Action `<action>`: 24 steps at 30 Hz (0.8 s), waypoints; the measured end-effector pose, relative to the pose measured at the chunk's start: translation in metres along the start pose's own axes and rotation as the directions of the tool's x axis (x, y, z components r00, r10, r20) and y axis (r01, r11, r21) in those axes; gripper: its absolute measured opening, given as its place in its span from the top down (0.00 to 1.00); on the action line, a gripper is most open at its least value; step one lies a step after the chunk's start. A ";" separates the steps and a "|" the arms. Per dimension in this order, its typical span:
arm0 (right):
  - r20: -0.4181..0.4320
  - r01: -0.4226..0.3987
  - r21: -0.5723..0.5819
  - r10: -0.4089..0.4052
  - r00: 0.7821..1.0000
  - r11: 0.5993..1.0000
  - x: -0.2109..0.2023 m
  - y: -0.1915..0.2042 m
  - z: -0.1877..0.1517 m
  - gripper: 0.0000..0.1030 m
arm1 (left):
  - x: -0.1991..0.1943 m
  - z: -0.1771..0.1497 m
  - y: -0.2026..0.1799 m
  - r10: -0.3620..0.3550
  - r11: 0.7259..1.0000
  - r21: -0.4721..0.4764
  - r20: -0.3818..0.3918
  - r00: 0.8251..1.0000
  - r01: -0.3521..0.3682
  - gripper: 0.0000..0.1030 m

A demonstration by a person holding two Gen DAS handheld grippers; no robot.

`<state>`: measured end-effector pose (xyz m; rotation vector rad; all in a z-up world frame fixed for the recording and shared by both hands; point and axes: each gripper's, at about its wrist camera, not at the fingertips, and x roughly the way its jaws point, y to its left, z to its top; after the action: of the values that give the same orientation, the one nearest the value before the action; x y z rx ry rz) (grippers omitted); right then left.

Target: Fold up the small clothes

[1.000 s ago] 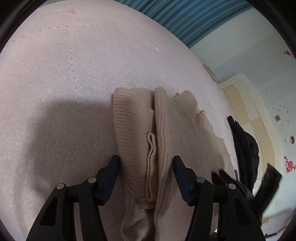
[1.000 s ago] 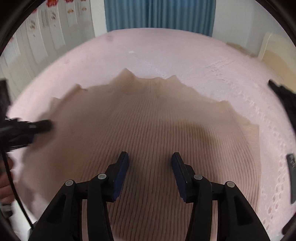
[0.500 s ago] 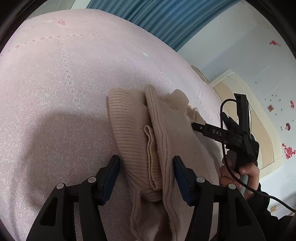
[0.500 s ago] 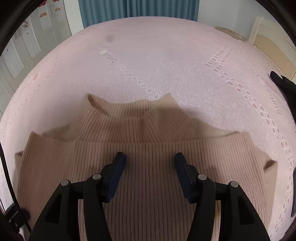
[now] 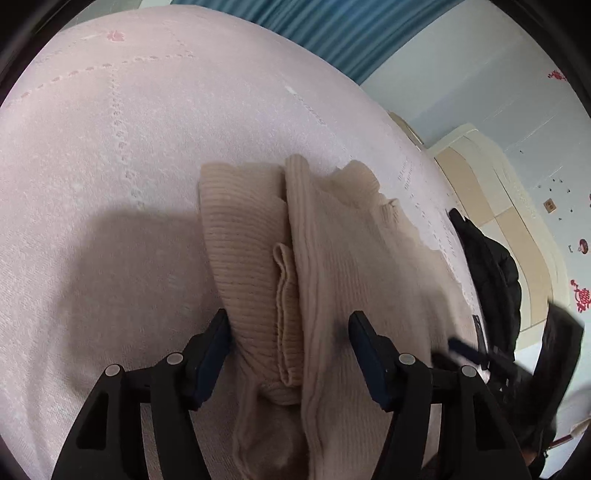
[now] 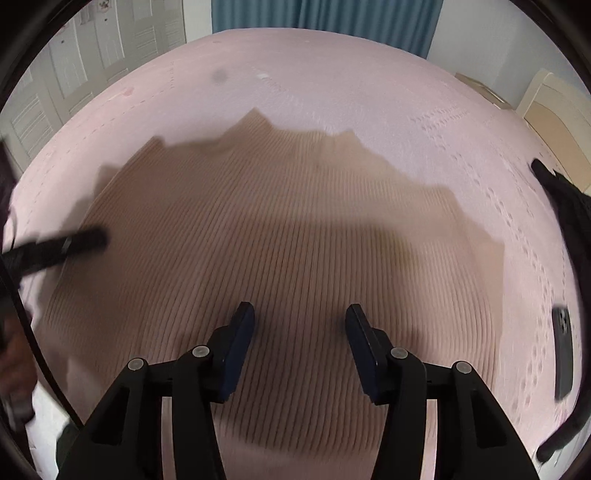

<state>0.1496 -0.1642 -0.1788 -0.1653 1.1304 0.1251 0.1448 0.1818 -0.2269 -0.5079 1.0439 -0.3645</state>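
Observation:
A beige ribbed knit sweater (image 5: 332, 266) lies on the pink bedspread (image 5: 110, 147), with a sleeve folded over its left side. My left gripper (image 5: 288, 332) is open, its fingers on either side of the folded sleeve cuff, holding nothing. In the right wrist view the sweater (image 6: 280, 236) fills the middle, blurred by motion, collar at the far side. My right gripper (image 6: 299, 325) is open and empty just above the sweater's body. The left gripper's finger (image 6: 74, 243) shows at the left edge of that view.
A black jacket (image 5: 491, 266) lies on the bed to the right of the sweater; it also shows in the right wrist view (image 6: 561, 195). A dark phone (image 6: 563, 350) lies on the bedspread (image 6: 332, 74) at the right. A cream headboard (image 5: 498, 192) and blue curtain (image 5: 332, 29) stand beyond.
My right gripper has moved back down close over the sweater's body, and the view is blurred. The left gripper has shifted slightly; the right gripper has dropped lower in its view.

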 end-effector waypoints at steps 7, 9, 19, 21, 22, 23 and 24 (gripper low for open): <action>-0.031 -0.076 0.001 0.076 0.997 0.997 -0.027 0.006 -0.059 0.51 | 0.003 -0.005 -0.003 0.010 1.000 -0.029 -0.019 1.000 -0.011 0.41; -0.005 -0.121 0.031 0.121 0.993 0.992 -0.039 -0.004 -0.065 0.51 | 0.007 -0.003 -0.004 0.012 0.999 -0.042 -0.015 1.000 -0.012 0.41; 0.116 -0.148 0.313 0.117 0.986 0.938 -0.066 -0.096 -0.079 0.51 | 0.000 0.015 -0.011 0.049 0.982 -0.180 -0.018 0.999 -0.052 0.78; 0.125 -0.152 0.367 0.114 0.986 0.918 -0.067 -0.116 -0.083 0.53 | -0.008 0.019 -0.027 0.091 0.984 -0.154 -0.009 0.996 -0.091 0.78; 0.131 -0.160 0.397 0.116 0.985 0.904 -0.068 -0.126 -0.086 0.54 | -0.011 0.019 -0.036 0.110 0.984 -0.142 -0.007 0.994 -0.110 0.79; 0.136 -0.166 0.418 0.119 0.983 0.893 -0.070 -0.135 -0.090 0.54 | -0.014 0.021 -0.047 0.134 0.983 -0.126 -0.006 0.991 -0.133 0.79; 0.138 -0.167 0.439 0.117 0.984 0.883 -0.072 -0.144 -0.094 0.54 | -0.017 0.024 -0.062 0.155 0.982 -0.109 -0.003 0.988 -0.155 0.79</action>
<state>0.0618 -0.3245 -0.1435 0.3365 1.0349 -0.0005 0.1556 0.1449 -0.1698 -0.5207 1.0941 -0.1686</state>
